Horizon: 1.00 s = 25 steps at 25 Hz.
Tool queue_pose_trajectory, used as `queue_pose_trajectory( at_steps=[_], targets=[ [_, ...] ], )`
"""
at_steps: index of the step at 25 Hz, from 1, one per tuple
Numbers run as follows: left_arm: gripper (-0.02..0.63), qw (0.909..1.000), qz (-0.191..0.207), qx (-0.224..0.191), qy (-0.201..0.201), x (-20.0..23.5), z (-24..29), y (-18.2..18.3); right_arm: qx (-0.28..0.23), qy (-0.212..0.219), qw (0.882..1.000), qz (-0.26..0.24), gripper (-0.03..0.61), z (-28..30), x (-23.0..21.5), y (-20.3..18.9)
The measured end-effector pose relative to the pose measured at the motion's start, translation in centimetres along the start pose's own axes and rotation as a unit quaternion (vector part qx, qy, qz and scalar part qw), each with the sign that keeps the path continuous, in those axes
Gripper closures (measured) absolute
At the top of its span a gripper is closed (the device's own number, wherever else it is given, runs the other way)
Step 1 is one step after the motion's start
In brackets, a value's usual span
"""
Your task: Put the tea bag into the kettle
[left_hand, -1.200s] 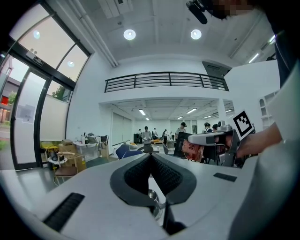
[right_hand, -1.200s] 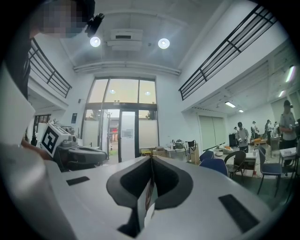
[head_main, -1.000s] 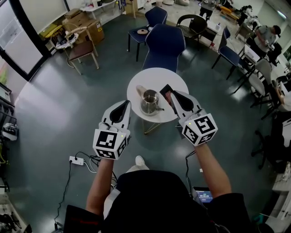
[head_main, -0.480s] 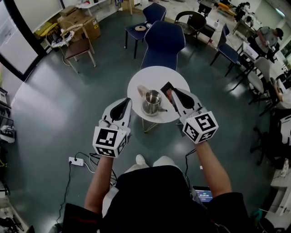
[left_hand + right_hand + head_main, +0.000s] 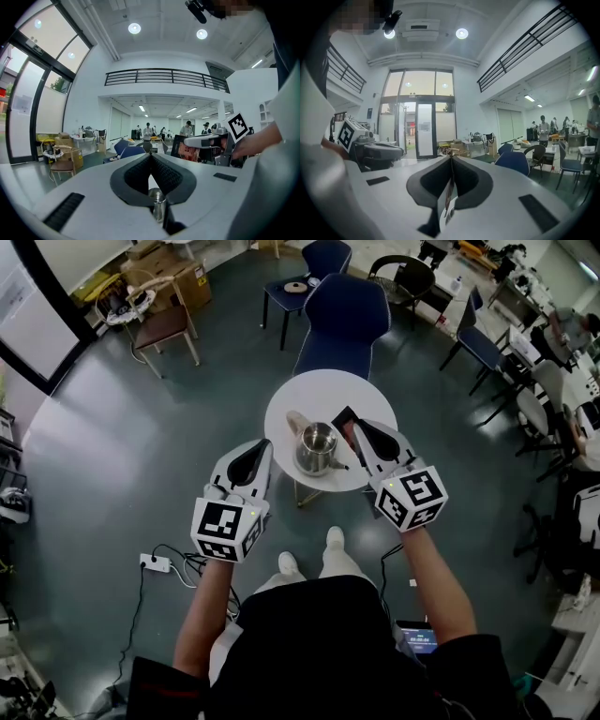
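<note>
A metal kettle (image 5: 317, 448) with an open top stands on the small round white table (image 5: 309, 390). My right gripper (image 5: 355, 428) is shut on a dark tea bag packet (image 5: 343, 421), which it holds just right of the kettle, above the table. In the right gripper view the tea bag (image 5: 448, 199) hangs edge-on between the closed jaws (image 5: 451, 157). My left gripper (image 5: 263, 444) is shut with nothing in it, at the table's left edge. In the left gripper view the kettle's rim (image 5: 157, 201) shows below the closed jaws.
A pale object (image 5: 293, 420) lies beside the kettle on the table. A blue chair (image 5: 343, 320) stands right behind the table, with more chairs beyond. A wooden chair (image 5: 169, 326) and boxes are at the far left. A power strip (image 5: 155, 563) lies on the floor.
Both grippers keep nearly the same places by the kettle, the right one still holding the tea bag. The person's feet have stepped forward beneath the table's near edge.
</note>
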<state>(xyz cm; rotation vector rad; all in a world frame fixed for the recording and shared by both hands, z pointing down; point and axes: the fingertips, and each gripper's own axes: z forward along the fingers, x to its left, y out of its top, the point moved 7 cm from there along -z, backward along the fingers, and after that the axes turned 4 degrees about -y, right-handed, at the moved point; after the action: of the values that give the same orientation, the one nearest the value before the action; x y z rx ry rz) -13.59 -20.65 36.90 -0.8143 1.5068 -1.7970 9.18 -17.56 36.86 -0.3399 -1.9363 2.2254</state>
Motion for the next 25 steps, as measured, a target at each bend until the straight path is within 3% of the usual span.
queue_pose_trajectory(
  at_steps=[11, 25],
  targets=[
    [0.598, 0.9986, -0.015, 0.014, 0.049, 0.7, 4.6, -0.1, 0.038, 0.051, 0.998, -0.003, 0.558, 5.8, -5.3, -1.9],
    [0.598, 0.99, -0.024, 0.048, 0.131, 1.3, 7.0, -1.9, 0.108, 0.125, 0.986, -0.013, 0.558, 13.0, -8.5, -9.1]
  ],
)
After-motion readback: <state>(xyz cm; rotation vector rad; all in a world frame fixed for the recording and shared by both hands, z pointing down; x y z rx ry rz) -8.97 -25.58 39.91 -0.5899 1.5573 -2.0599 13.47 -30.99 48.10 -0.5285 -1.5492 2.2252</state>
